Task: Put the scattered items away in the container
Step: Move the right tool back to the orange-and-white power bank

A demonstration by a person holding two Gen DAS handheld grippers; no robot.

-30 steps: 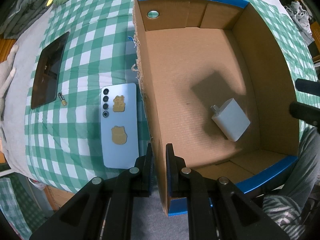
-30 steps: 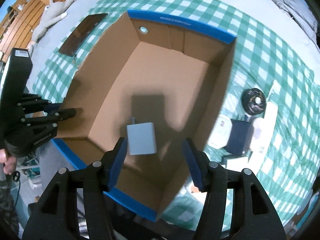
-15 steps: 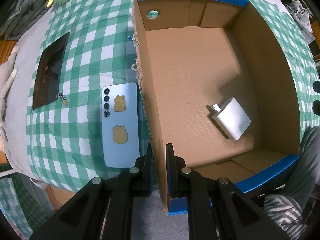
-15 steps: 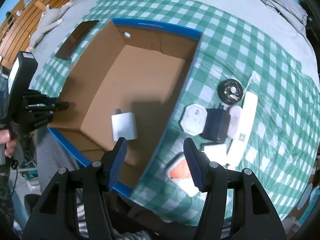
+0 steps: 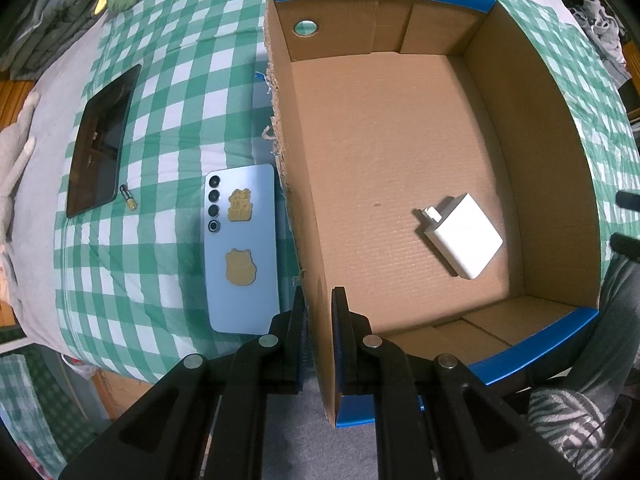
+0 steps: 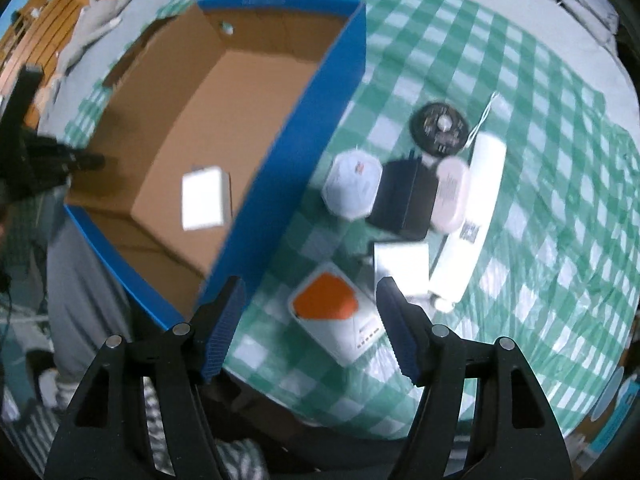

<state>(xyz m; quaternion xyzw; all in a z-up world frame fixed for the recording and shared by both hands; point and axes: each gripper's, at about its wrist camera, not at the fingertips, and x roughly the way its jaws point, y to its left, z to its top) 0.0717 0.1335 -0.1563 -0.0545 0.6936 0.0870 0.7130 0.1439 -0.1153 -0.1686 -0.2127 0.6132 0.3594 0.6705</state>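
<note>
Bed with a green-white checked cloth (image 5: 168, 128), cardboard box (image 5: 536, 128) sitting on it, blue-trimmed rim. Left gripper (image 5: 319, 320): jaws clamped on the box's near-left wall, one finger outside, one inside, steadying it. Right gripper (image 6: 308, 320): jaws wide apart, nothing between them, hanging over the cloth just right of the box. Progress, as I read it: early. Only one item is in the box, a white charger (image 5: 464, 236) on the floor at about 4 o'clock in the left view. Still out on the left side: blue phone (image 5: 242, 252) touching or just beside the box wall, a small battery (image 5: 128, 197), a dark tablet (image 5: 100, 148) at 9 o'clock. Still out on the right side: a white-orange device (image 6: 334, 312) right ahead of the open jaws, white block (image 6: 400, 268), black adapter (image 6: 404, 200), round white plug (image 6: 352, 184), pale oval piece (image 6: 450, 192), long white strip (image 6: 472, 220), black disc (image 6: 438, 128). Right view is motion-blurred, so fine detail is uncertain. Likely next pick: the white-orange device.
</note>
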